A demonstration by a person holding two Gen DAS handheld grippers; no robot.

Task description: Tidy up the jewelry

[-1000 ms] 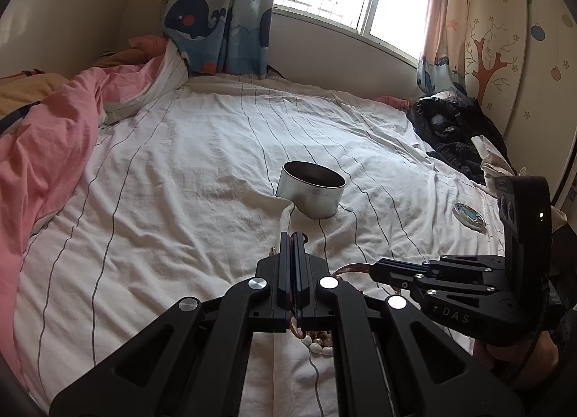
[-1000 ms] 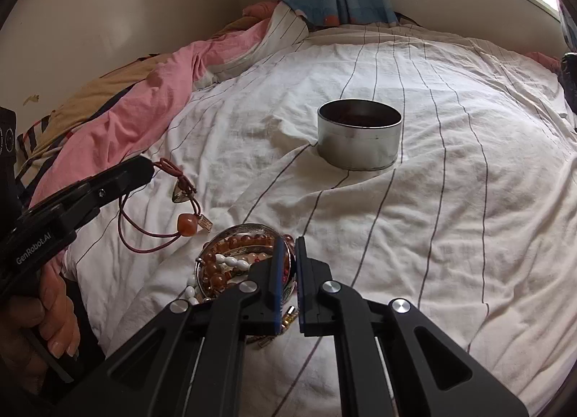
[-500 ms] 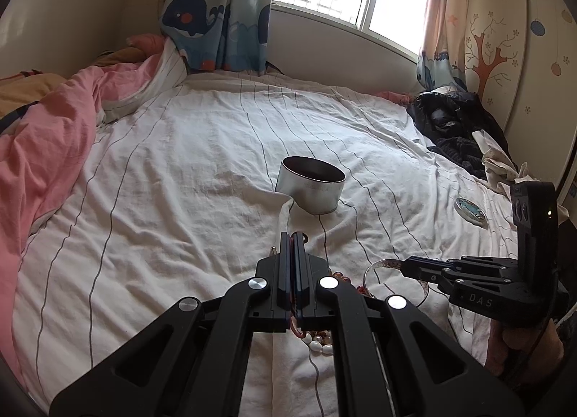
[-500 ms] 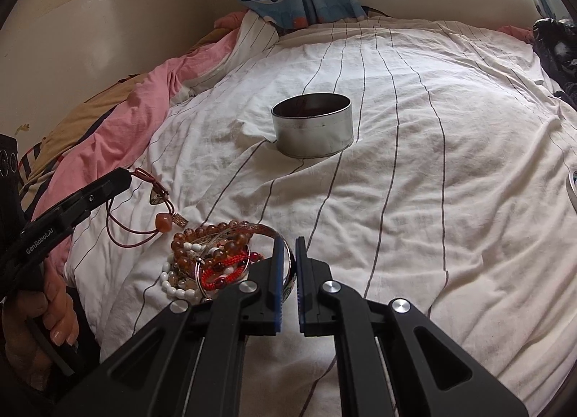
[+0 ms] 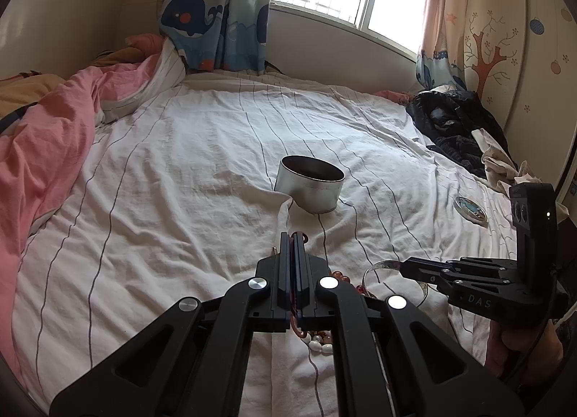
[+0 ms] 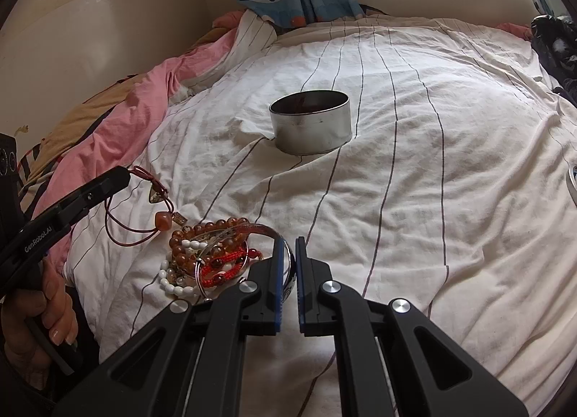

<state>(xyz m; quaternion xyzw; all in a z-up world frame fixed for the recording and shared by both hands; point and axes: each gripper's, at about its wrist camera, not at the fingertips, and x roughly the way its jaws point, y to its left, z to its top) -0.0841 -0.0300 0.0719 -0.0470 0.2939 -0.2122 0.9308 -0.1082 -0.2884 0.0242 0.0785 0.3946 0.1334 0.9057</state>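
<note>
2 grippers at the near edge of a bed [image 5: 173, 171], white sheet with thin dark stripes. Left gripper [image 5: 292, 236]: fingers pressed together on a thin red cord [image 6: 122, 215]. The cord loops down onto the sheet, carrying an orange bead [image 6: 163, 221] and a small metal charm [image 6: 155, 196]. From the right camera this gripper's tip [image 6: 119, 179] shows at the left, with a hand [image 6: 39, 330] round its handle.

Right gripper [image 6: 288, 242]: narrow slit between the blue pads [image 6: 278, 265], pinching the rim of a silver bangle [image 6: 249, 227]. Seen from the left camera, its tip [image 5: 405, 265] sits on the bangle's arc [image 5: 382, 265].

Jewelry heap [image 6: 205, 258] lies on the sheet just left of the right gripper, touching the bangle: amber bead bracelet [image 6: 202, 233], white bead strand [image 6: 173, 281], red woven bracelet [image 6: 223, 267]. The cord loop lies just beside the heap.

1 round metal tin [image 6: 311, 126], open, stands upright mid-bed, well apart from the heap; interior dark, contents not clear. Small round lid-like disc [image 5: 470, 208] on the sheet to the right of the tin. Pink quilt [image 5: 39, 150] bunched along the left, dark clothes [image 5: 447, 124] piled at the right, whale curtain [image 5: 216, 20] under the window.
</note>
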